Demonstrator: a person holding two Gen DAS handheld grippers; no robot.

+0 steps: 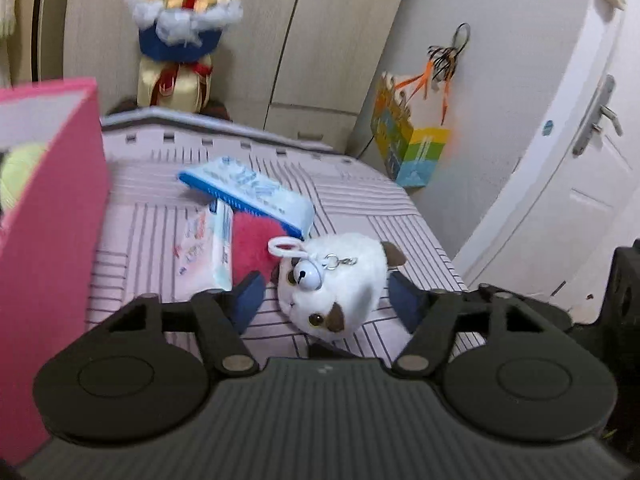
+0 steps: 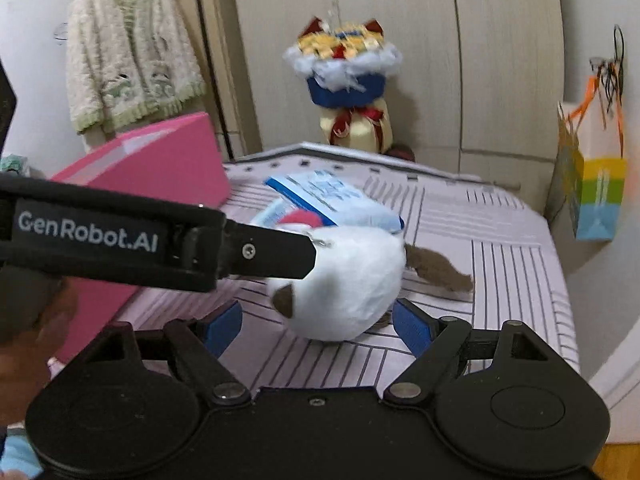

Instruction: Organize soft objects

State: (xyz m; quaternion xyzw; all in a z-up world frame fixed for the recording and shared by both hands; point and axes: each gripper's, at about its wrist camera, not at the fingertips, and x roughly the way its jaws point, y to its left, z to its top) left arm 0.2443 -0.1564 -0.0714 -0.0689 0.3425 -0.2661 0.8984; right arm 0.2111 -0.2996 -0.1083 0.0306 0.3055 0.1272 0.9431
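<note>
A white plush dog keychain [image 1: 340, 284] with brown ears, a bell and a white clip lies on the striped pink bed cover [image 1: 160, 248]. My left gripper [image 1: 328, 296] is open, its blue pads on either side of the plush and apart from it. In the right wrist view the plush [image 2: 352, 280] lies between the open blue pads of my right gripper [image 2: 320, 328], with the left gripper's black body [image 2: 160, 244] reaching over it from the left. A red fuzzy plush [image 1: 252, 240] lies just behind the dog, partly under a blue tissue pack [image 1: 256, 196].
A pink box [image 1: 48, 240] stands open at the left with something yellow-green inside. A wet-wipe pack [image 1: 208, 240] lies beside the red plush. A plush bouquet [image 1: 184, 36] stands against the wardrobe. A colourful gift bag [image 1: 408, 140] hangs at the right, near a white door [image 1: 580, 184].
</note>
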